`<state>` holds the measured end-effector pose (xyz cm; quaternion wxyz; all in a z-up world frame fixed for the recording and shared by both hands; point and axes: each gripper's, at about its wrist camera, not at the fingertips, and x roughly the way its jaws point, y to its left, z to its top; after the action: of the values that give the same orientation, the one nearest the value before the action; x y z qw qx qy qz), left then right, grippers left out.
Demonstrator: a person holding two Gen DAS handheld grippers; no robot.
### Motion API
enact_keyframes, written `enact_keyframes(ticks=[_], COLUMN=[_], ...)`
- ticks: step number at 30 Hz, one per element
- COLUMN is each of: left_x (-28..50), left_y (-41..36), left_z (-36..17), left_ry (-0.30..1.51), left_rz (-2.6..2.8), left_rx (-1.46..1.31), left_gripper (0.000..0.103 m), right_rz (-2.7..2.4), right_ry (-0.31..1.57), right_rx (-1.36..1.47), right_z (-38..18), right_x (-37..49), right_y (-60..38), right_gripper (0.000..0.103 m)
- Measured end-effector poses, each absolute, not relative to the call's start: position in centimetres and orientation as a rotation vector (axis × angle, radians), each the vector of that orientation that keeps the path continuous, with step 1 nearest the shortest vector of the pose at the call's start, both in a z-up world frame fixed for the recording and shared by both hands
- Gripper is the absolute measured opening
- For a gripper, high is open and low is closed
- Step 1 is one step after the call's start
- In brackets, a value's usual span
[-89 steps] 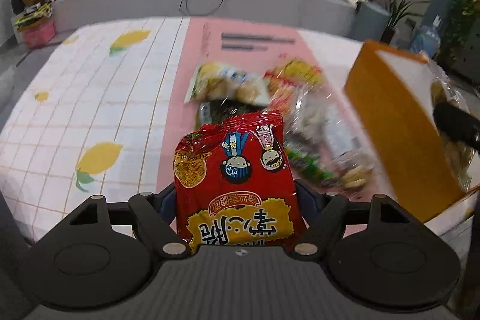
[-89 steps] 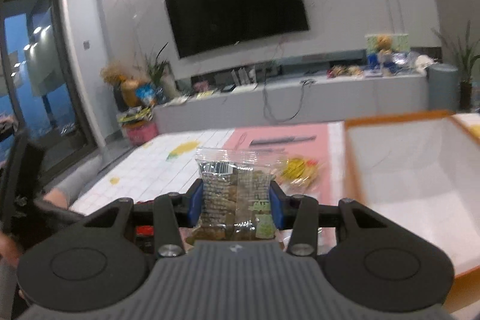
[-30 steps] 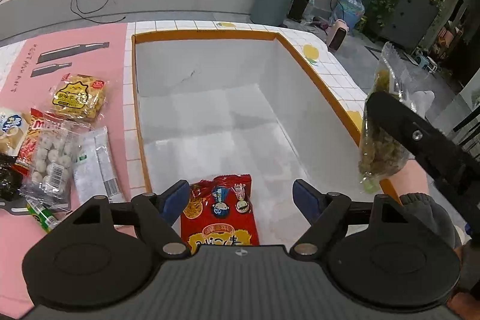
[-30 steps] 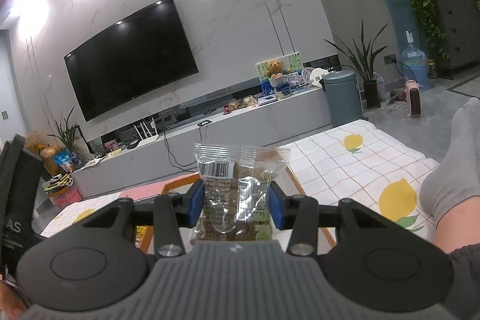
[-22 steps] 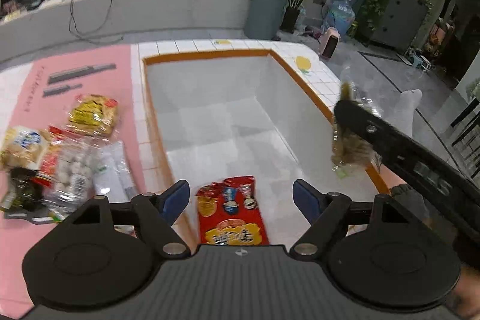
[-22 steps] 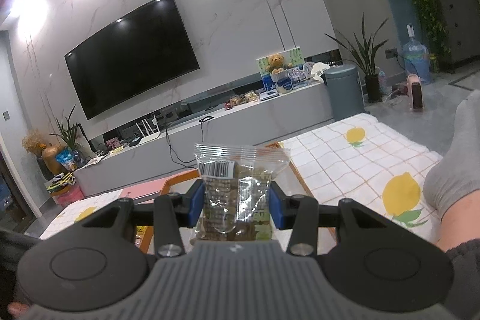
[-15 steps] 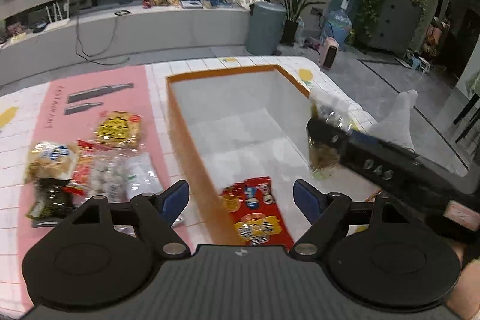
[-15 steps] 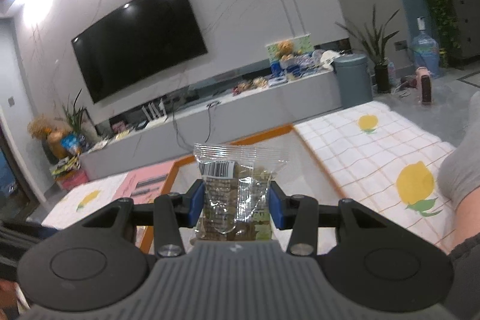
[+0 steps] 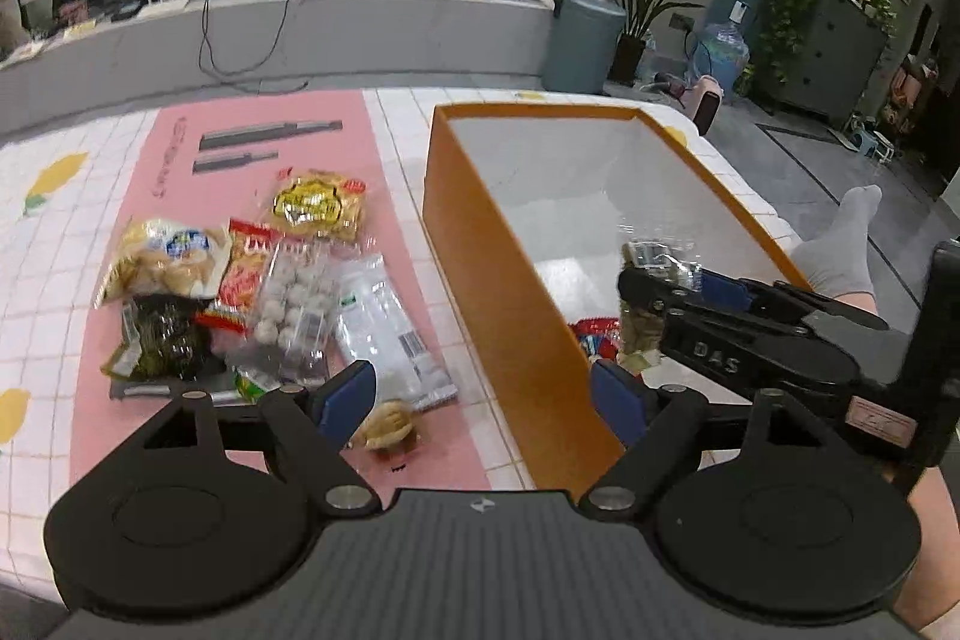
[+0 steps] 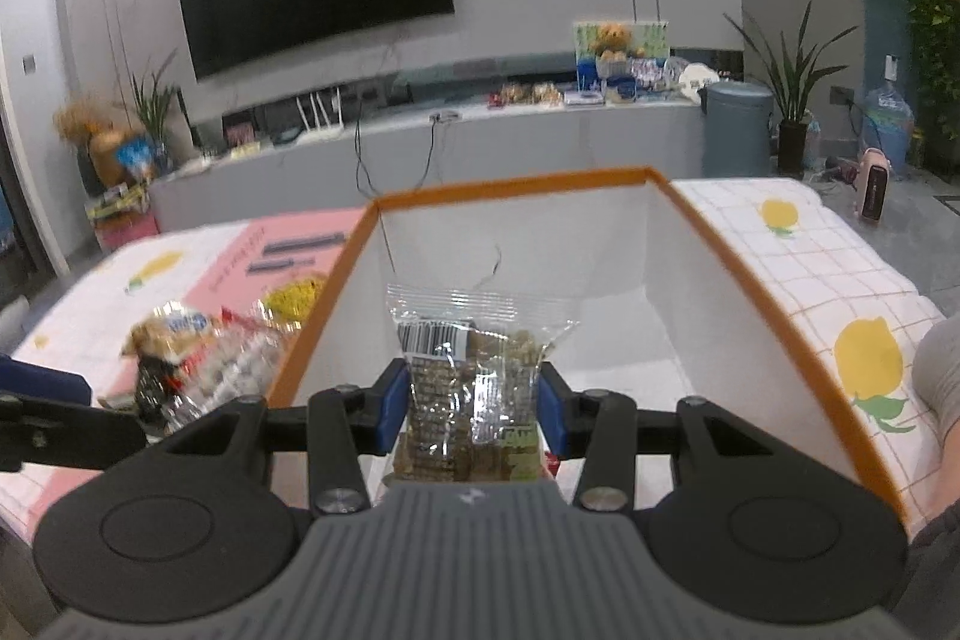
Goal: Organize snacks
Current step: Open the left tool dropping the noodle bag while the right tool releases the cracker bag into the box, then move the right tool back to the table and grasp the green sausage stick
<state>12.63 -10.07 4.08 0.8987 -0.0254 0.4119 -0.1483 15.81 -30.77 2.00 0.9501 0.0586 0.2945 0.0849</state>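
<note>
2 blue-padded fingers of the right gripper (image 10: pixel 474 415) press on either side of a clear packet of brown snack pieces (image 10: pixel 474 388), which stands upright between them with its barcode label near the top. In the left wrist view the same right gripper (image 9: pixel 651 292) reaches in over the orange box (image 9: pixel 510 304) from the right, the packet (image 9: pixel 645 322) hanging above the box's white floor. 1 red snack bag (image 9: pixel 591 334) lies on that floor near the front, mostly hidden behind the near wall and the packet; nothing else shows inside.

The left gripper (image 9: pixel 483 394) has its fingers spread wide with nothing between them, straddling the box's near left corner above the tablecloth.

Left of the box, on the pink mat (image 9: pixel 180 172), lies a loose pile: a yellow bag (image 9: pixel 318 205), a pale bag with a blue label (image 9: pixel 165 259), a dark green packet (image 9: pixel 159 337), a clear bag of white balls (image 9: pixel 294 310), a white wrapped packet (image 9: pixel 384 328) and a small brown piece (image 9: pixel 384 427) nearest the left fingers. The box's back and right walls stand clear of both grippers, and the far half of its floor is bare.
</note>
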Motion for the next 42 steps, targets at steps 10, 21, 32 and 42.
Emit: enact_keyframes(ticks=[10,21,32,42], left_x=[12.3,12.1,11.5,10.2], left_y=[-10.1,-10.0,-8.4,-4.6], left_z=[3.2,2.8,3.6,4.2], left_ry=[0.884,0.901,0.88,0.841], left_rz=[-0.306,-0.299,-0.263,-0.187], left_rx=[-0.064,-0.068,-0.078,-0.093], left_gripper=[0.095,0.095,0.095,0.095], right_rz=[0.163,0.162,0.172,0.213], right_ry=[0.676,0.646,0.504,0.421], right_rx=[0.076,0.104,0.177,0.202], right_z=[0.9,1.7,4.1,5.9], right_x=[17.1,16.5,14.0,12.0], right_y=[-29.9,-29.9,-30.1,-28.6], right_gripper=[0.047,0.06,0.082,0.087])
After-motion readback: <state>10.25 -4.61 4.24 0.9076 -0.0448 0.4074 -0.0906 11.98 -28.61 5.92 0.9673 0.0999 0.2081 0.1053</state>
